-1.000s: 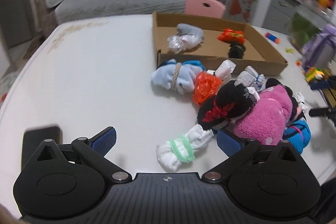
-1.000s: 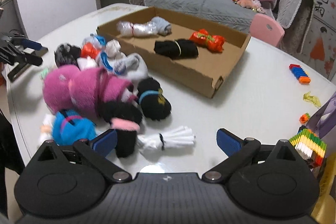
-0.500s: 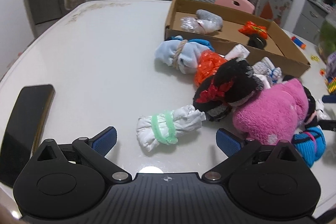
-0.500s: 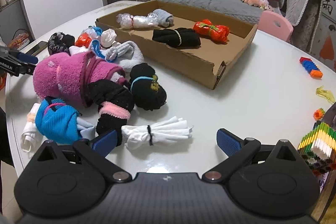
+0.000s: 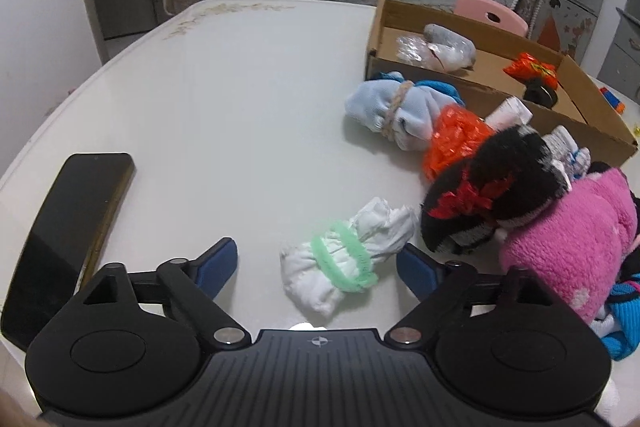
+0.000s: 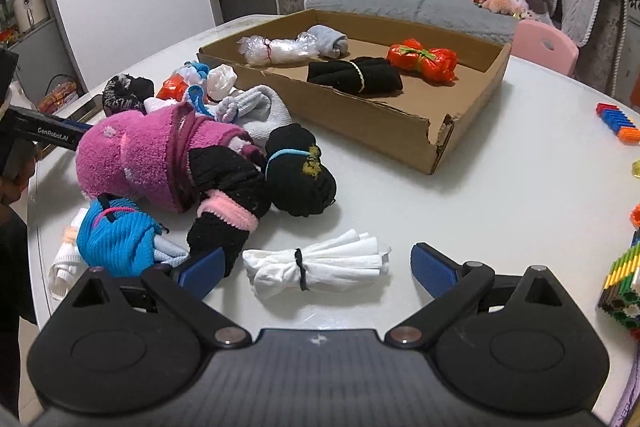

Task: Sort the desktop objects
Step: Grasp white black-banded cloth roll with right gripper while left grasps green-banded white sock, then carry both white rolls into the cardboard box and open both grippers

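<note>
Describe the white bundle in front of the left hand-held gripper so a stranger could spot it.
On the white table, near the sock pile's closest edge, lies a white sock bundle between the closing jaws of the left hand-held gripper. Its fuzzy green band sets it apart.

The right gripper [image 6: 316, 267] hangs over the white desk [image 6: 500, 187] with its jaws spread wide either side of a white bundle tied with a black band [image 6: 316, 269], neither blue pad touching it. To the left lies a heap of rolled socks, among them a pink fluffy roll [image 6: 156, 155], a blue one [image 6: 116, 237] and a black ball [image 6: 300, 175]. Beyond stands a cardboard tray [image 6: 384, 131] holding a black roll [image 6: 354, 75], an orange bundle [image 6: 424, 59] and a clear plastic bundle [image 6: 276, 47].
</note>
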`<state>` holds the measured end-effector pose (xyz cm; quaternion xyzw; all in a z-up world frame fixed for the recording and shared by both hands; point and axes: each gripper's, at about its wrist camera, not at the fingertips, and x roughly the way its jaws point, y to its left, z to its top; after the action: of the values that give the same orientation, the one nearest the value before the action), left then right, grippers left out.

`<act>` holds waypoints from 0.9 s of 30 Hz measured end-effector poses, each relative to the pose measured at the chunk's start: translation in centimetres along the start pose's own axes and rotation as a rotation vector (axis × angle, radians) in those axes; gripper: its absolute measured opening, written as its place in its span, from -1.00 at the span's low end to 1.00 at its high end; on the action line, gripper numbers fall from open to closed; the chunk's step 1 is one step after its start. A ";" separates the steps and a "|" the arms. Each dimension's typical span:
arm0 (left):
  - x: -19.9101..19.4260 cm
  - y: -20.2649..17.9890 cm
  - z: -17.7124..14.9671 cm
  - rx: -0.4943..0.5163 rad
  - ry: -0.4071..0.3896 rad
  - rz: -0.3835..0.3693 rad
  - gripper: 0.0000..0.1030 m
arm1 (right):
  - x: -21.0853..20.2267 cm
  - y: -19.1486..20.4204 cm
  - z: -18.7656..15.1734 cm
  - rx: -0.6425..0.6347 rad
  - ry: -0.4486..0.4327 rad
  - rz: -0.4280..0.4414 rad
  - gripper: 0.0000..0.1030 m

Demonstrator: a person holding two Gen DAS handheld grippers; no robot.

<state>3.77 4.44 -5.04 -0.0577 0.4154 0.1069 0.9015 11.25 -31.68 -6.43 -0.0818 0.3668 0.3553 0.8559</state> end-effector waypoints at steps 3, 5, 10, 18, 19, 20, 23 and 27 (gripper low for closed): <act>-0.1 0.3 0.1 -0.010 -0.002 -0.008 0.70 | 0.0 0.1 0.1 0.006 -0.006 0.004 0.80; -0.1 0.2 0.0 -0.004 -0.003 0.002 0.69 | -0.1 0.3 0.1 0.002 -0.008 0.004 0.75; -0.2 -0.4 -0.2 0.027 -0.018 0.009 0.52 | -0.2 0.6 -0.1 -0.016 -0.013 -0.006 0.53; -0.6 -0.5 -0.2 0.041 -0.030 -0.013 0.04 | -0.5 1.0 -0.4 -0.024 -0.030 -0.020 0.30; -0.6 -0.4 -0.1 0.039 -0.030 -0.014 0.03 | -0.5 1.1 -0.5 -0.026 -0.031 -0.021 0.27; -0.6 -0.3 -0.1 0.036 -0.031 -0.016 0.02 | -0.6 1.1 -0.5 -0.026 -0.034 -0.020 0.27; -0.6 -0.1 0.0 0.029 -0.032 -0.028 0.00 | -0.6 1.1 -0.6 -0.023 -0.038 -0.020 0.27; -0.7 -0.1 0.0 0.033 -0.035 -0.039 -0.03 | -0.7 1.1 -0.7 -0.017 -0.044 -0.023 0.26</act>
<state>3.36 4.28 -4.46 -0.0491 0.4000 0.0832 0.9114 9.76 -31.55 -6.31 -0.0855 0.3440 0.3505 0.8669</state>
